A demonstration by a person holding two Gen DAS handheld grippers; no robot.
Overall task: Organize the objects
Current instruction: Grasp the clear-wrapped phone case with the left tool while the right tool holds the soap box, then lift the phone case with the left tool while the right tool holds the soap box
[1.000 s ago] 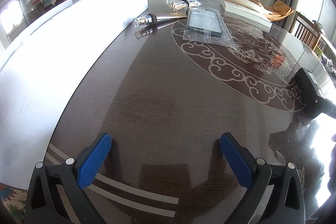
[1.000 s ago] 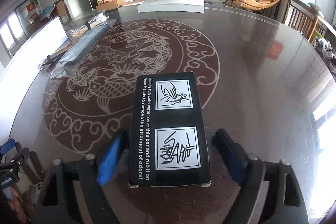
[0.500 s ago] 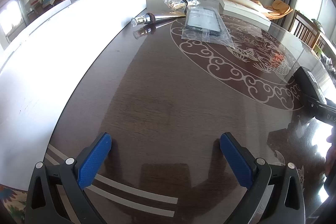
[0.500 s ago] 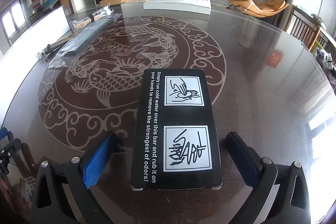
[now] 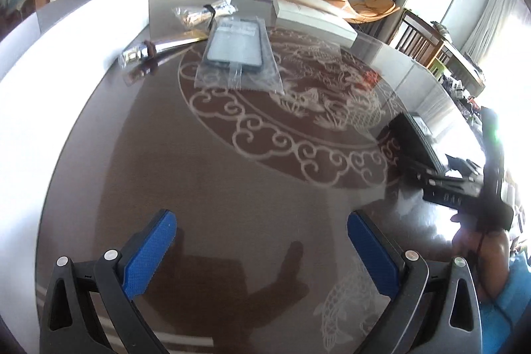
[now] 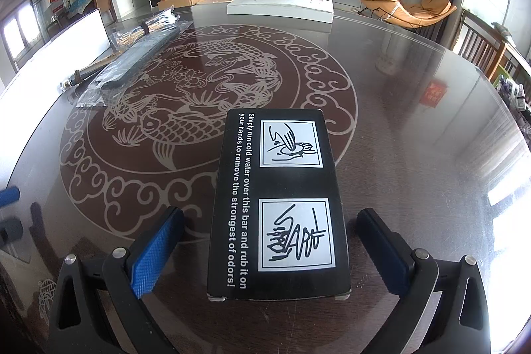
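Note:
A black box with white print lies flat on the dark round table. My right gripper is open with its blue pads either side of the box's near end, not touching it. The box also shows in the left wrist view, far right. My left gripper is open and empty over bare table. A dark flat item in a clear bag, a silver-capped tube and a small packet lie at the far left of the table.
A white board stands along the table's left edge. A white flat box lies at the far side. Chairs stand to the right. My right gripper's body shows at the right in the left wrist view.
My right gripper has opened wider and drawn back a little from the black box. My left gripper has swung slightly right, so the bagged items sit nearer the view's centre.

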